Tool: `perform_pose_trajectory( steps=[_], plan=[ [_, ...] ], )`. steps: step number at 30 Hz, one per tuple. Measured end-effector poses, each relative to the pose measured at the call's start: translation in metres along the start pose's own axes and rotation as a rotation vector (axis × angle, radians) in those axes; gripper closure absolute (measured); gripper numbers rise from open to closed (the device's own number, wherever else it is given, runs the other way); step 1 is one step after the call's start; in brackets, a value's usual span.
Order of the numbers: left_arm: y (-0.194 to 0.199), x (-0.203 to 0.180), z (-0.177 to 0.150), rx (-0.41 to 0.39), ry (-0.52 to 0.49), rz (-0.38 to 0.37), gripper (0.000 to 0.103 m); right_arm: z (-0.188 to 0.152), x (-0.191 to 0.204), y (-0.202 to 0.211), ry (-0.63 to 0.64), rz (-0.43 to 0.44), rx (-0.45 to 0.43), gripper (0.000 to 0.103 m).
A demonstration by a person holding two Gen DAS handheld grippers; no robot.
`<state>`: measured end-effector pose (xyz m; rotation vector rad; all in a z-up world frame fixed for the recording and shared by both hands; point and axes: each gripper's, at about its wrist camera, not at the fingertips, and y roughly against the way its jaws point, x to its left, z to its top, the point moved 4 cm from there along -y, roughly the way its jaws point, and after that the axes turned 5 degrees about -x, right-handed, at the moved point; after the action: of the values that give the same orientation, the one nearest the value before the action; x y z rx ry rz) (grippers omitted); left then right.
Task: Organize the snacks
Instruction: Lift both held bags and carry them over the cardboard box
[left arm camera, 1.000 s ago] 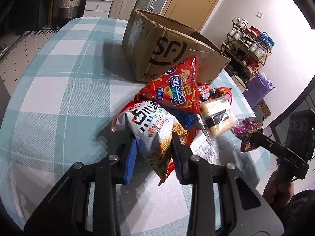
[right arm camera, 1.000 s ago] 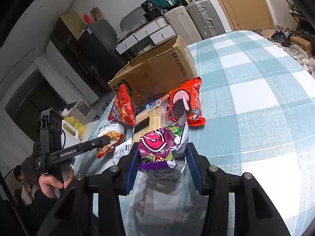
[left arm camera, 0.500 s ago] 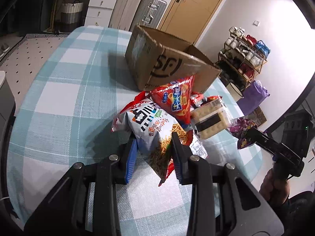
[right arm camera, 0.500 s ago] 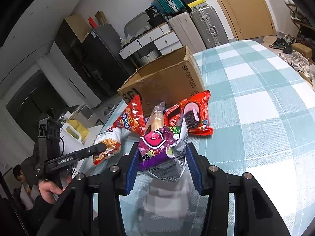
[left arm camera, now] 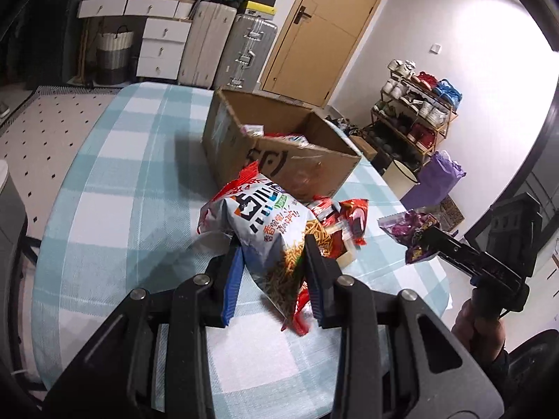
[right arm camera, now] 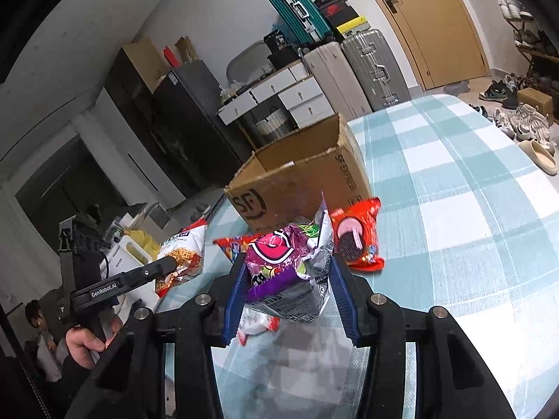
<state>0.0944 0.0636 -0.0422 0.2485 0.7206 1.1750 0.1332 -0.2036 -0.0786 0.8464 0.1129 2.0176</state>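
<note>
My left gripper (left arm camera: 273,272) is shut on a grey and red bag of noodle snacks (left arm camera: 265,230) and holds it above the table; that bag also shows in the right wrist view (right arm camera: 181,255). My right gripper (right arm camera: 288,286) is shut on a purple snack bag (right arm camera: 283,262), held in the air; it shows at the right of the left wrist view (left arm camera: 414,227). An open cardboard box (left arm camera: 279,146) with some packets inside stands on the checked table beyond both bags. A red cookie bag (right arm camera: 360,241) and other red packets (left arm camera: 346,216) lie in front of the box.
The table has a blue and white checked cloth (left arm camera: 115,181). Suitcases (left arm camera: 244,49) and white drawers (left arm camera: 160,45) stand behind it, a shoe rack (left arm camera: 415,115) to the right. Shoes (right arm camera: 524,122) lie on the floor past the table's far edge.
Both grippers have risen with their bags. The noodle bag has left the pile, and the box's inside has come into view from above.
</note>
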Motion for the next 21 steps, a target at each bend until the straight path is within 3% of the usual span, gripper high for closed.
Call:
perform_pose_trajectory(
  steps=[11,21],
  plan=[
    [-0.006,-0.031,0.034,-0.013,-0.071,-0.011,0.073,0.032,0.019,-0.015,0.043,0.040,-0.005,0.056],
    [-0.026,-0.059,0.091,-0.011,-0.138,-0.011,0.073,0.084,0.036,-0.041,0.064,0.071,-0.010,0.056]
  ],
)
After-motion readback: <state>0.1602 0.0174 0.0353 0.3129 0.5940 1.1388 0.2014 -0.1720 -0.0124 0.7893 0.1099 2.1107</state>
